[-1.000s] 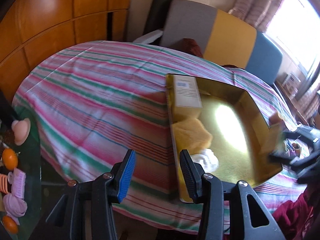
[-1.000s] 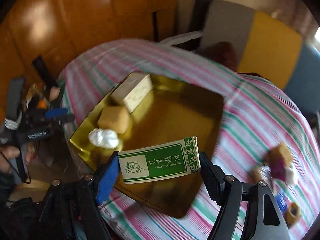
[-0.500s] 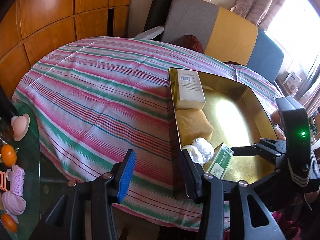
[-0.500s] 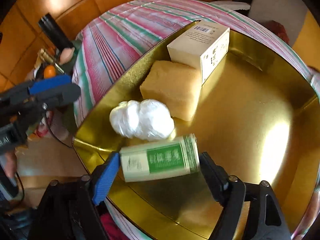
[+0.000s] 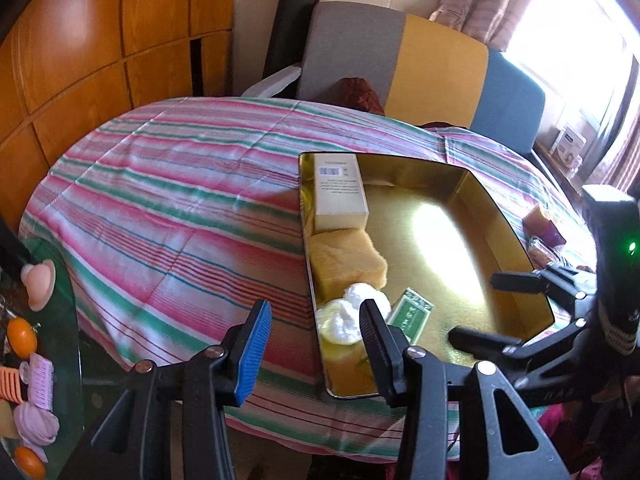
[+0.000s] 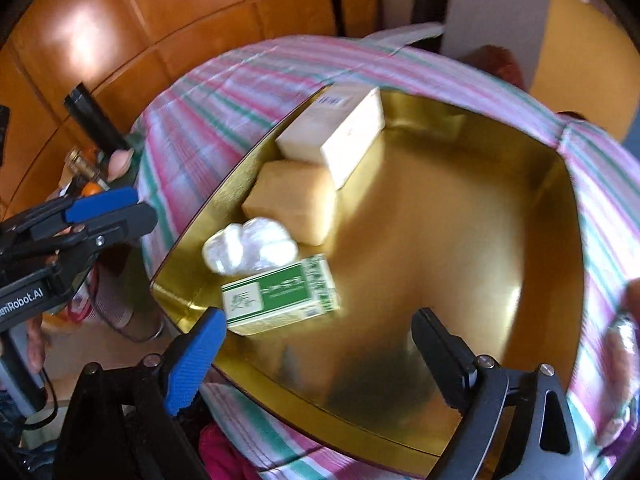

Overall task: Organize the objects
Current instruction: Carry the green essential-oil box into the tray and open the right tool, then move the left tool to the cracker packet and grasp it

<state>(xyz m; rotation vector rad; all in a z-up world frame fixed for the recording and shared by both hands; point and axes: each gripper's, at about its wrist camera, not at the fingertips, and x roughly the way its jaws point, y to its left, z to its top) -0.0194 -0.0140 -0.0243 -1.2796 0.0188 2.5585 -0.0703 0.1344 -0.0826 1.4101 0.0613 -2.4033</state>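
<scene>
A gold tray (image 5: 504, 220) rests on the striped tablecloth (image 5: 180, 200). Along its left wall lie a cream box (image 5: 338, 192), a yellow sponge (image 5: 344, 260) and a white wrapped ball (image 5: 348, 312). A green and white box (image 6: 280, 294) lies flat on the tray floor beside the ball (image 6: 248, 248). My right gripper (image 6: 320, 319) hovers just above that box with its jaws opening, and neither pad presses on it. The left gripper (image 5: 315, 308) hangs over the tray's near left corner, its jaws partly apart with nothing between them.
Small loose items (image 5: 544, 220) lie on the cloth right of the tray. A low glass side table (image 5: 68, 300) at the left holds oranges and pink things. A grey, yellow and blue sofa (image 5: 400, 56) stands behind the table, with wood panelling at the left.
The right gripper came down into the tray with the green box, spread its jaws and let it go beside the white ball. The left gripper shifted only slightly.
</scene>
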